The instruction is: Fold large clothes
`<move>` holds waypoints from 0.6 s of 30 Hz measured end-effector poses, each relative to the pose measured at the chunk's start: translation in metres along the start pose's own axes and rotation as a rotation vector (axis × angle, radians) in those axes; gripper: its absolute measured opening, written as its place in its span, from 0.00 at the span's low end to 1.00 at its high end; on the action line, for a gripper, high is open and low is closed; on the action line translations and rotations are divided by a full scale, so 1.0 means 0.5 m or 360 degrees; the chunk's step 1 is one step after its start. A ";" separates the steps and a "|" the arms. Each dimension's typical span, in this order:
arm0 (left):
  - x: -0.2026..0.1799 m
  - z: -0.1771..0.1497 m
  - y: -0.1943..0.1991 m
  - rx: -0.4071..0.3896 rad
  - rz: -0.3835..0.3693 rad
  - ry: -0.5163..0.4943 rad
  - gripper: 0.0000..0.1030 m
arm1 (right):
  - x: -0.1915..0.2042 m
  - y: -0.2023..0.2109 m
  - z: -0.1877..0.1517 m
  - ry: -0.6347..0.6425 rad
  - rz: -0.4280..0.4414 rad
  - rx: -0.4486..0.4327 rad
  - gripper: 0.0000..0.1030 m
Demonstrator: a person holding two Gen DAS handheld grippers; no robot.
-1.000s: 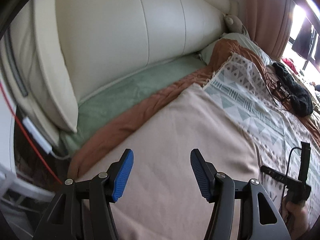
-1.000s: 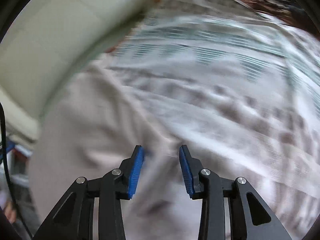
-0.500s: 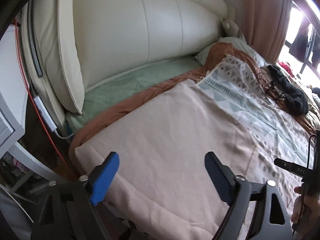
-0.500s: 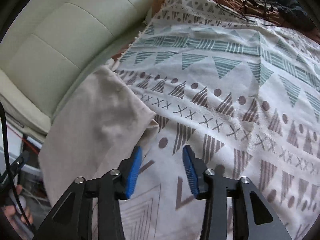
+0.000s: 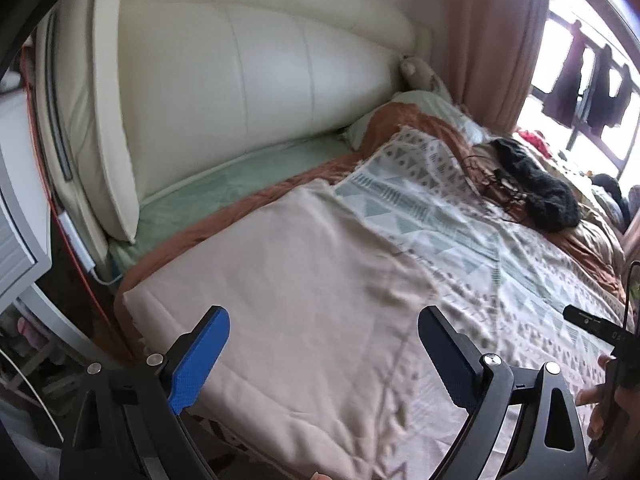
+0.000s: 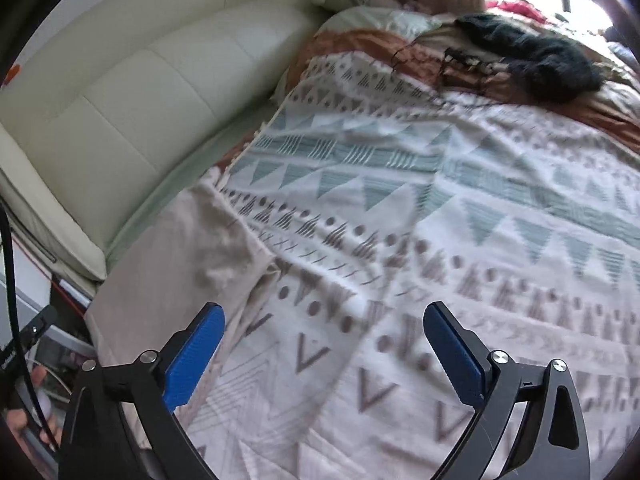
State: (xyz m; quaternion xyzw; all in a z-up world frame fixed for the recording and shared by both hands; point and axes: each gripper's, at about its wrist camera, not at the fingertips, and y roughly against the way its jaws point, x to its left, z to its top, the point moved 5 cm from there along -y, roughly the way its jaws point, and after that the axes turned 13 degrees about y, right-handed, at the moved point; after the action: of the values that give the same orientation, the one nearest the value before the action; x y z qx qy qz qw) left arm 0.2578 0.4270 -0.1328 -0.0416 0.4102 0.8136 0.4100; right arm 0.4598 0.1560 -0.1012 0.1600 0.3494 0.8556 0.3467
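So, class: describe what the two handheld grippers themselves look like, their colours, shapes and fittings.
Both the left gripper and the right gripper have black angular frames with cut-out holes, silver round pivot bolts and two flat blue textured finger pads each. A black cable runs beside the right one.

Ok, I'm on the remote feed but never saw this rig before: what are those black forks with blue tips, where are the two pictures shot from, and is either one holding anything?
No robot arm here: a person carries a two-finger gripper in each hand, with a fisheye camera looking forward along its fingers. The left wrist view shows the left gripper, the right wrist view the right gripper. Both stand wide open above the bed and hold nothing. Under them lies the patterned cloth, with one part folded over so its plain beige back shows. Beyond it are a rust-brown blanket, a dark garment and the cream headboard.
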 end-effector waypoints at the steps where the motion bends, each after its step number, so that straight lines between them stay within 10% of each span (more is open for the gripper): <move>1: -0.011 -0.004 0.010 -0.0014 -0.0004 -0.0016 0.93 | -0.009 0.022 -0.003 0.0017 -0.0041 -0.0027 0.97; 18: -0.172 -0.143 0.162 -0.0136 -0.0197 -0.0253 0.97 | -0.134 0.282 -0.140 -0.0017 -0.0262 -0.0177 0.97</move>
State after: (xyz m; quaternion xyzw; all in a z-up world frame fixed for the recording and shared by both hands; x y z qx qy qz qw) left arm 0.2388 0.2959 -0.0941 -0.0196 0.3378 0.8042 0.4887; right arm 0.4032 0.0023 -0.0526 0.1158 0.3114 0.8415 0.4261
